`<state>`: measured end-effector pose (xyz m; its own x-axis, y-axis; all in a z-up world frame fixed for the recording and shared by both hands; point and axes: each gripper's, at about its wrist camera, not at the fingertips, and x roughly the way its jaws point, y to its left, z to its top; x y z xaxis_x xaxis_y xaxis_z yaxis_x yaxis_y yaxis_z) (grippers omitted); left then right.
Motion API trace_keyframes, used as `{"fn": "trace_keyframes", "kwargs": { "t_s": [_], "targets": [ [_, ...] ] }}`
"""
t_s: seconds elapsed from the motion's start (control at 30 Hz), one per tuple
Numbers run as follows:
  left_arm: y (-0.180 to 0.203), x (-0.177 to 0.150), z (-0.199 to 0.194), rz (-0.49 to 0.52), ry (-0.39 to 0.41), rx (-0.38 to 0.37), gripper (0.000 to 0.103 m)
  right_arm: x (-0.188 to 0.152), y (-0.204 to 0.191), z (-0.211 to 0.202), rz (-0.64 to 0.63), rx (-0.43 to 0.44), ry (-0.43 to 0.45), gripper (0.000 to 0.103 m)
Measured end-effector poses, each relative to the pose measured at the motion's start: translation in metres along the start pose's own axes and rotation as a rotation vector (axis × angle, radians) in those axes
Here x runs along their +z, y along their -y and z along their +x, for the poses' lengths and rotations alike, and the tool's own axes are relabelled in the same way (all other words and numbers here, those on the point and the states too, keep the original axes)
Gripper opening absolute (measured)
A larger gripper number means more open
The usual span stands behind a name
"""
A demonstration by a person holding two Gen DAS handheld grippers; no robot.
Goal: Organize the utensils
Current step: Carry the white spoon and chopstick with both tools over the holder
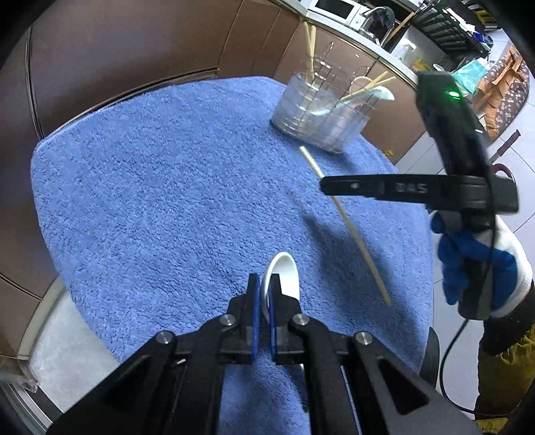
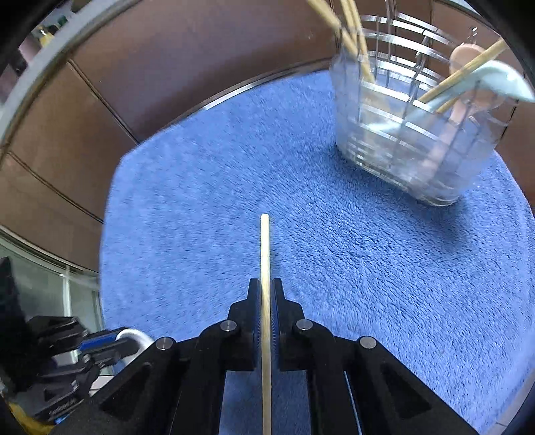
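Towel covers worktop. Rack stands on towel's far right part, chopsticks and spoons inside it. Single chopstick sits in right claw, near side of rack; white spoon in left claw.

The white spoon is mostly a mystery in the left wrist view: only the bowl end pokes out past the left gripper, and the handle is buried behind the fingers. In the right wrist view the chopstick runs off the bottom edge, so no idea where its near end is. The rack is smeared with motion blur there and its top is chopped by the frame, same for the tips of the chopsticks standing in it. How many are in there? Maybe three or four, can't really tell. The clutter on the far counter is too small and warped to make out.
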<state>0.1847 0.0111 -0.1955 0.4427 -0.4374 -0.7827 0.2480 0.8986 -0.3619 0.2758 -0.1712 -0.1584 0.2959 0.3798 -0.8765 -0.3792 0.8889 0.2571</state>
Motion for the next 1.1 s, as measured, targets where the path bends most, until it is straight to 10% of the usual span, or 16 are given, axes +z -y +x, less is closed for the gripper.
{"fn": "trace_keyframes", "kwargs": {
  "t_s": [0.4,0.77,1.1],
  "targets": [
    [0.04,0.038,-0.032,0.123,0.133,0.046,0.004,-0.03,0.01,-0.107,-0.053,0.039,0.296,0.006],
    [0.107,0.174,-0.064,0.186,0.465,0.112,0.004,0.058,0.021,-0.192,-0.01,-0.086,0.828,0.006],
    [0.141,0.258,-0.003,0.17,0.652,0.295,0.004,0.12,0.07,-0.159,0.087,-0.124,0.952,0.006]
  ]
}}
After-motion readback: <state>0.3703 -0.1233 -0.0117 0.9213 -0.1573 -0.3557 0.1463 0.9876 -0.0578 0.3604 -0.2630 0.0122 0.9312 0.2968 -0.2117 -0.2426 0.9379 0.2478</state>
